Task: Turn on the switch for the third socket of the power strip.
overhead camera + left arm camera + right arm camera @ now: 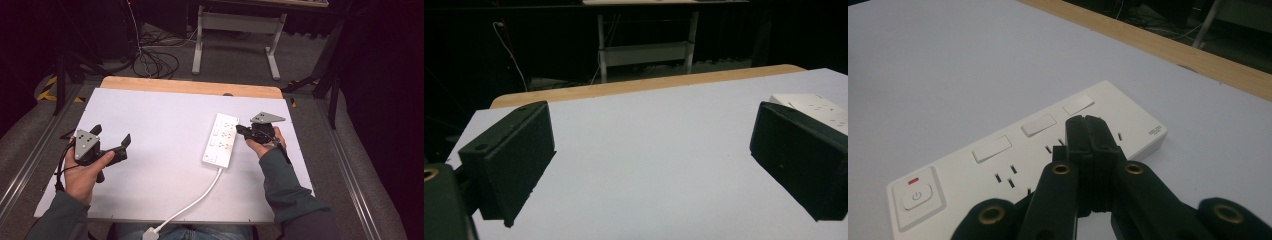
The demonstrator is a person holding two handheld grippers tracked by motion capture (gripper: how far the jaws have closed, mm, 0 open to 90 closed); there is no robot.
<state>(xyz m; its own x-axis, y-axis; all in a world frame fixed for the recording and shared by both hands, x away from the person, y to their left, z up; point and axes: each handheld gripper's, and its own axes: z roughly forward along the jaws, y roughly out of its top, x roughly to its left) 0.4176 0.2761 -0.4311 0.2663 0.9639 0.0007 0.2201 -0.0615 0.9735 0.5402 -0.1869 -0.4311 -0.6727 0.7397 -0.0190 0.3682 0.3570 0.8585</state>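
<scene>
A: Right tool (1087, 122), jaws pressed together on nothing, hovers over the strip (1013, 160), which lies flat on the desk (150, 130) right of centre.

B: A poke could miss the power button (918, 196), or shove the loose strip sideways.

A: Left tool (112, 150) is spread wide, well apart; nothing braces the strip.

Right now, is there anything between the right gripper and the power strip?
Nothing visible. The right gripper, jaws shut, hangs directly over the white power strip, near its sockets; whether its tips touch the strip I cannot tell. The sheet beside the strip lies bare, and the left gripper is off at the far side.
</scene>
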